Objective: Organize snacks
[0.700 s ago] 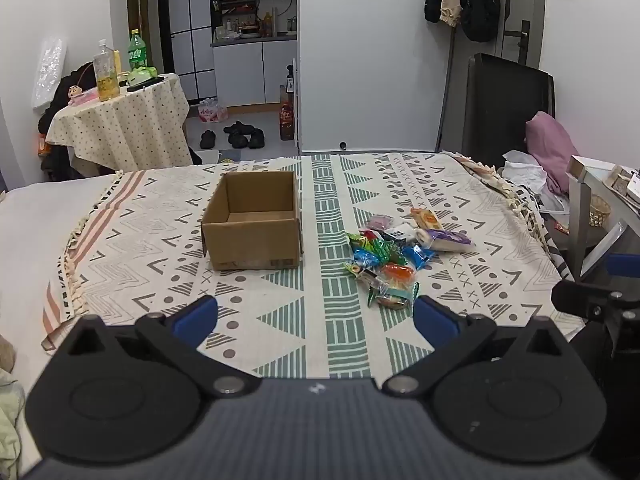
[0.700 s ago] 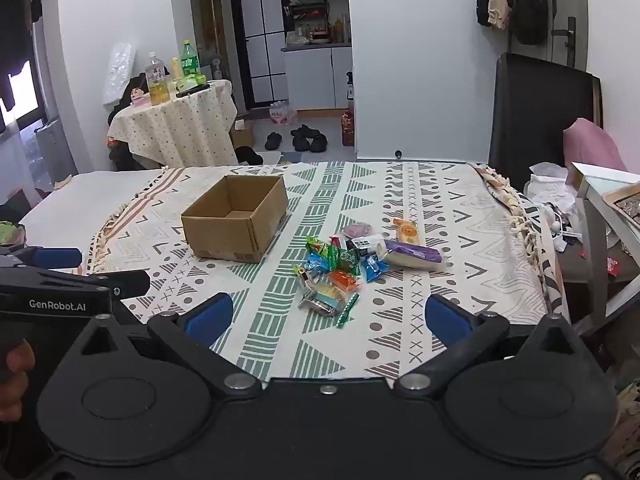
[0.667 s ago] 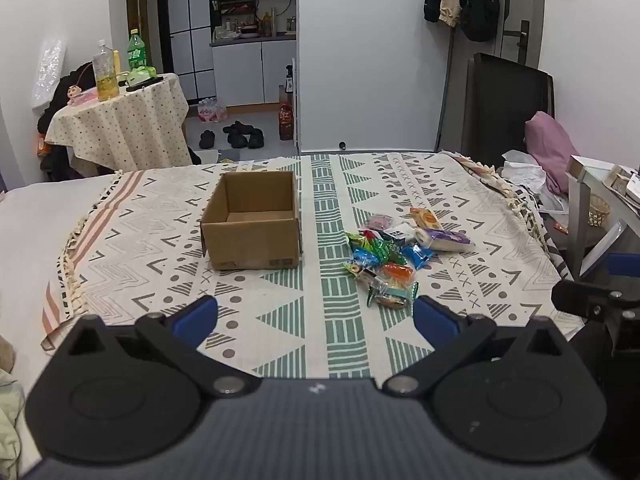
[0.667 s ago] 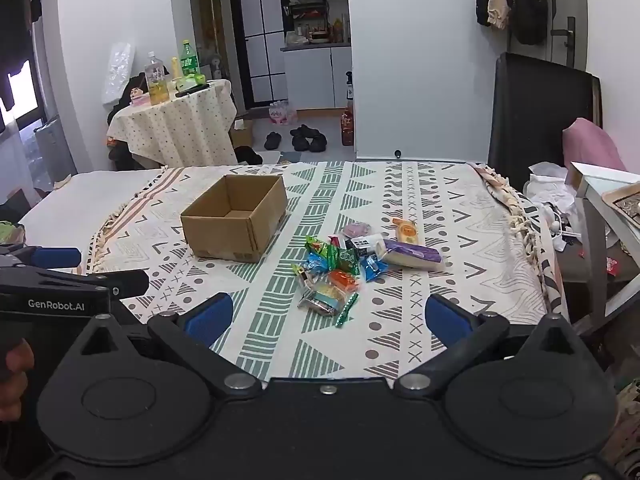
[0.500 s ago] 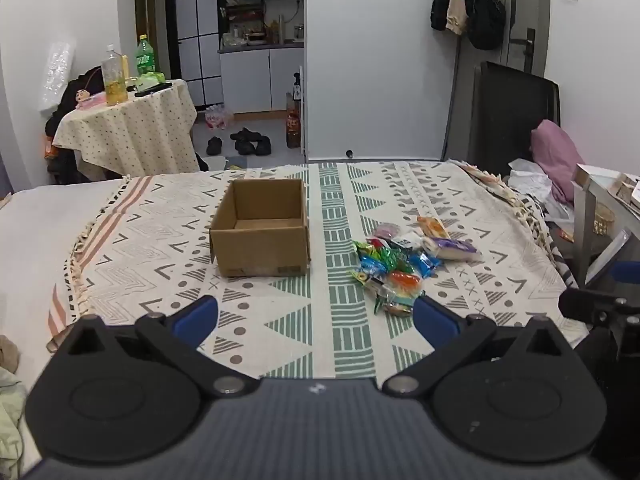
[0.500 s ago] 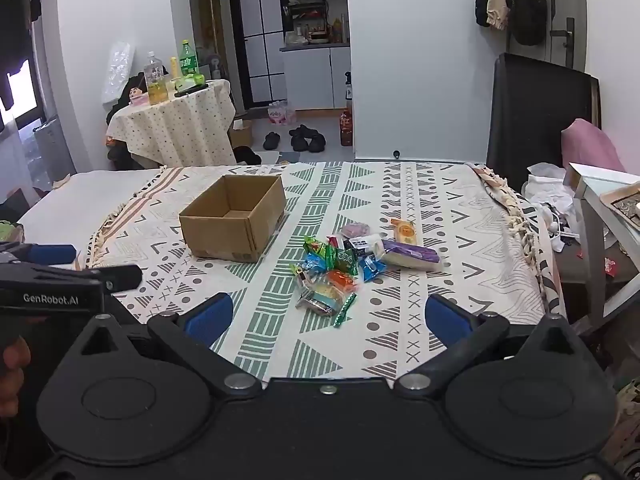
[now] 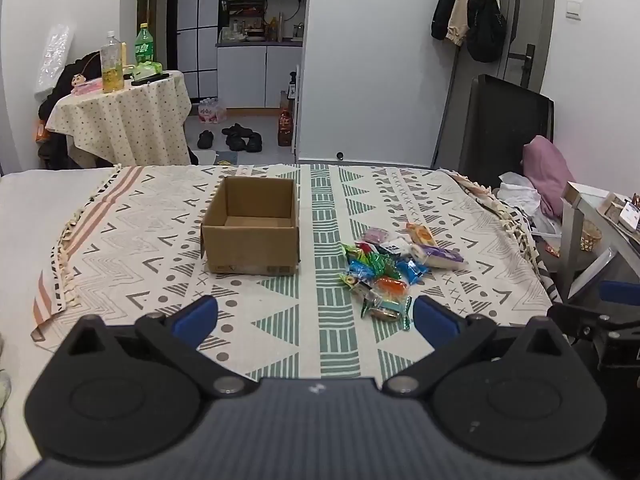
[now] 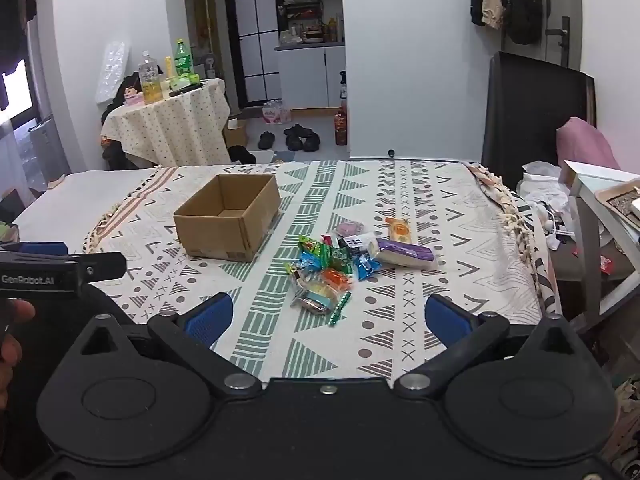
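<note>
An open, empty cardboard box (image 7: 251, 228) stands on the patterned cloth; it also shows in the right wrist view (image 8: 228, 222). To its right lies a pile of colourful snack packets (image 7: 384, 276), seen in the right wrist view too (image 8: 332, 268), with a purple-and-white pack (image 8: 404, 254) and an orange pack (image 8: 399, 229) at its far side. My left gripper (image 7: 316, 320) is open and empty, near the cloth's front edge. My right gripper (image 8: 328, 318) is open and empty, just in front of the pile.
The cloth (image 7: 160, 240) covers a bed or table with fringed edges. A white side table (image 8: 600, 216) stands at the right. A dotted round table with bottles (image 7: 120, 120) and a black chair (image 8: 532, 120) stand behind.
Both grippers have shifted slightly; the left view now sits a bit further left and back. Nothing on the cloth has moved.
</note>
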Demonstrator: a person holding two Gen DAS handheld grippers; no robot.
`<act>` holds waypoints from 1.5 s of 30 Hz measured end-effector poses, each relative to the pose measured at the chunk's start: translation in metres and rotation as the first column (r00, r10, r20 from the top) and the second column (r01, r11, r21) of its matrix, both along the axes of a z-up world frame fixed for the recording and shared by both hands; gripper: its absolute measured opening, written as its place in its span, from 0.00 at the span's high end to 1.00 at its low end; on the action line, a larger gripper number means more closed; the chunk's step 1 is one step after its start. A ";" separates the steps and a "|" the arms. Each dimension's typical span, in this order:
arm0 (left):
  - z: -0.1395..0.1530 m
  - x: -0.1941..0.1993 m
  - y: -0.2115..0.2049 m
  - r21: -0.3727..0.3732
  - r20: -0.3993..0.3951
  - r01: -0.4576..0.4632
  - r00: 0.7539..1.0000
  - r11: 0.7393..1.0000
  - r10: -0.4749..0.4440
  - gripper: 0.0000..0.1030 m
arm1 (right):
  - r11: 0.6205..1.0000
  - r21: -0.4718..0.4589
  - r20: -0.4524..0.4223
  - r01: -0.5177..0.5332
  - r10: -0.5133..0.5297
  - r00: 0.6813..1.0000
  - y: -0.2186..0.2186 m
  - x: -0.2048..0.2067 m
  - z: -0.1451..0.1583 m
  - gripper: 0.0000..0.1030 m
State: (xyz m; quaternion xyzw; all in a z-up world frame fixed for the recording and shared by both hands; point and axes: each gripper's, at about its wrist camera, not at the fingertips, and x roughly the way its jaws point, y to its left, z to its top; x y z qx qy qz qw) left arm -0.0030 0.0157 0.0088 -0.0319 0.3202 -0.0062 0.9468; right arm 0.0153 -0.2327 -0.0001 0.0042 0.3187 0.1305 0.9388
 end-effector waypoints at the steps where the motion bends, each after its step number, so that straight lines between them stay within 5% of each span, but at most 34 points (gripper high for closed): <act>1: -0.001 0.000 -0.001 0.000 0.000 0.001 1.000 1.000 -0.001 0.00 | 1.000 -0.001 -0.002 0.006 -0.006 1.000 0.001 0.003 -0.001 0.00; 45: 0.005 -0.006 0.008 -0.007 0.028 0.001 1.000 1.000 -0.001 0.00 | 1.000 -0.006 0.021 0.003 -0.003 1.000 0.005 -0.002 0.008 0.00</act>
